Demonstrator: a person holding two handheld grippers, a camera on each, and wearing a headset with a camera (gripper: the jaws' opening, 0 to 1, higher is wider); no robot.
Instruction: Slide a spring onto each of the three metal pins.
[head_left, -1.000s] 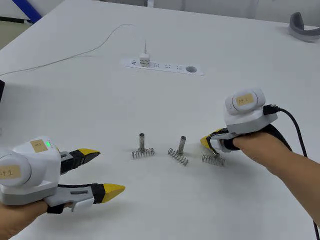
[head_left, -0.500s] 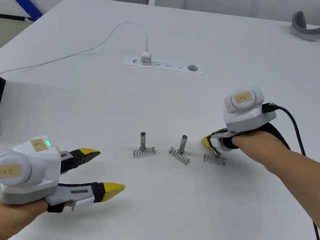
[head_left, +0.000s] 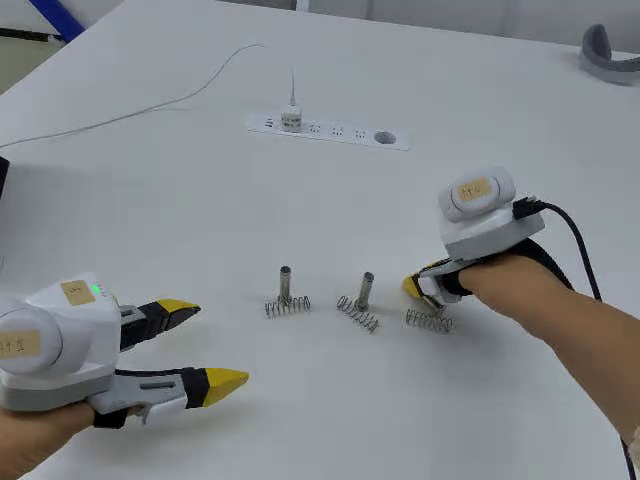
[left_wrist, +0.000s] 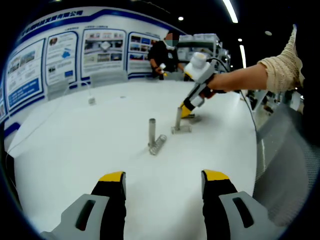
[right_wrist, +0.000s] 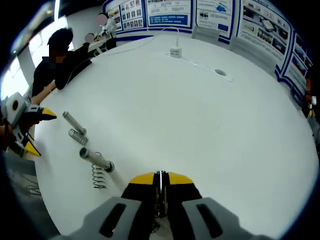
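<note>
Nothing threaded yet (all three to do): left spring (head_left: 287, 306), middle spring (head_left: 357, 313) and right spring (head_left: 428, 321) lie flat, left pin (head_left: 285, 283) and middle pin (head_left: 366, 289) stand bare, my right claw (head_left: 420, 288) is pinched shut on what looks like the third pin (right_wrist: 160, 192), left claw (head_left: 215, 343) gapes empty.

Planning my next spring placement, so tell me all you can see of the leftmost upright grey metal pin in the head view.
The leftmost grey metal pin is a short, plain cylinder with a dull steel look, standing upright on the white table. Its shaft is bare: no spring is on it. A small coiled wire spring lies on its side at its foot; whether the two touch is unclear. The open left gripper hangs well short of it, jaws pointing its way.
</note>
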